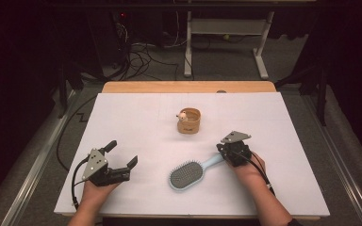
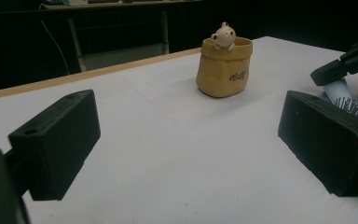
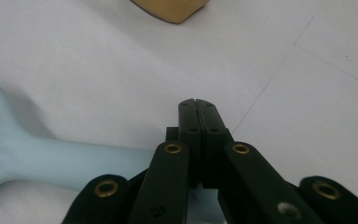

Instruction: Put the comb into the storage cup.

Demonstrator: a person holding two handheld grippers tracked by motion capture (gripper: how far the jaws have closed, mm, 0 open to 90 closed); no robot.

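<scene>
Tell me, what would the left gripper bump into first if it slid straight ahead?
Probably the little yellow pot with the toy animal peeking out. It stands ahead between the left gripper's open fingers, a bit right of centre, with bare table before it. Depth is unclear, so it might slip past.

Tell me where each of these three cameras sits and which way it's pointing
High view: above the person's side, looking forward and down on the white table; both forearms show, with the left gripper and right gripper.
Left gripper view: rides the left gripper, looking level between its wide-open fingers toward the tan pot.
Right gripper view: rides the right gripper, looking down past its shut fingers beside the hairbrush handle.
Shared: pot and hairbrush appear in all three.
</scene>
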